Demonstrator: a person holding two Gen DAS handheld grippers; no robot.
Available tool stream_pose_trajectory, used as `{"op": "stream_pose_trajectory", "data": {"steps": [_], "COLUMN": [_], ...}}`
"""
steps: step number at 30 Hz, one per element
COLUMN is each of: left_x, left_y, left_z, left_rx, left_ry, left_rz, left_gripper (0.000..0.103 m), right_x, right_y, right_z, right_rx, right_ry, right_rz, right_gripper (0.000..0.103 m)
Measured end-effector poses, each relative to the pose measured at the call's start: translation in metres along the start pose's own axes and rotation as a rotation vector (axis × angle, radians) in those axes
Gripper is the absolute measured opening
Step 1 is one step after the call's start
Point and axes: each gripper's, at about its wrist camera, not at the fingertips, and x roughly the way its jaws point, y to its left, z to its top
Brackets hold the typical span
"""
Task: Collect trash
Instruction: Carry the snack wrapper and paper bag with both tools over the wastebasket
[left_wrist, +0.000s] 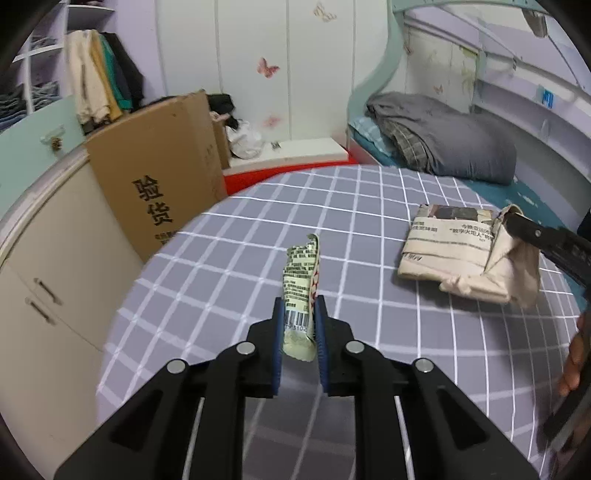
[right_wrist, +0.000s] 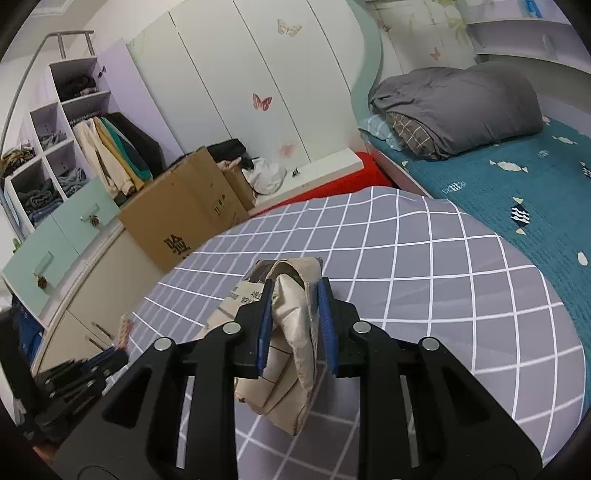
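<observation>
My left gripper (left_wrist: 299, 306) is shut on a crumpled yellowish snack wrapper (left_wrist: 301, 280) with a barcode, held above the grey checked sheet (left_wrist: 229, 280). My right gripper (right_wrist: 295, 291) is shut on the edge of a folded newspaper bundle (right_wrist: 291, 332), which is lifted at that side. In the left wrist view the newspaper (left_wrist: 458, 251) lies to the right on the sheet, with the right gripper's black fingers (left_wrist: 532, 232) clamped on its right end. The left gripper and wrapper show blurred at the lower left of the right wrist view (right_wrist: 123, 330).
A large cardboard box (left_wrist: 159, 177) stands left of the bed beside cream cabinets (left_wrist: 48, 266). A folded grey duvet (left_wrist: 443, 136) lies at the head of the bed on a teal sheet (right_wrist: 517, 192). Wardrobe doors and hanging clothes (left_wrist: 99, 77) are behind.
</observation>
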Motion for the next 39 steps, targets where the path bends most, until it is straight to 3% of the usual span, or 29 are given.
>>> {"op": "stream_pose_trajectory", "data": {"steps": [9,18,28,33,39], "left_x": [-0.067,-0.128,-0.183,-0.198,-0.196], "left_y": [0.044,0.1,0.198,0.247,0.299], "left_z": [-0.034,-0.07,-0.135,-0.181,-0.246], "left_rx": [-0.066,-0.18,-0.322,-0.392,-0.497], "left_ry": [-0.072,-0.14,-0.151,-0.126,-0.04], "left_rz": [0.017,0.03,0.114,0.204,0.288], "left_gripper": [0.015,0.015,0.015,0.015,0.015], "right_x": [-0.038,-0.057,-0.046,-0.034,-0.014], "right_y": [0.065,0.179,0.329,0.383,0.427], "right_z": [-0.008,-0.039,-0.135,-0.19,-0.266], "right_rx": [-0.064,-0.217,-0.409,-0.481,-0.558], "right_ry": [-0.009,0.028,0.19,0.284,0.401], "right_rz": [0.106,0.239,0.436,0.504,0.533], "right_gripper": [0.023,0.023,0.023,0.023,0.023]}}
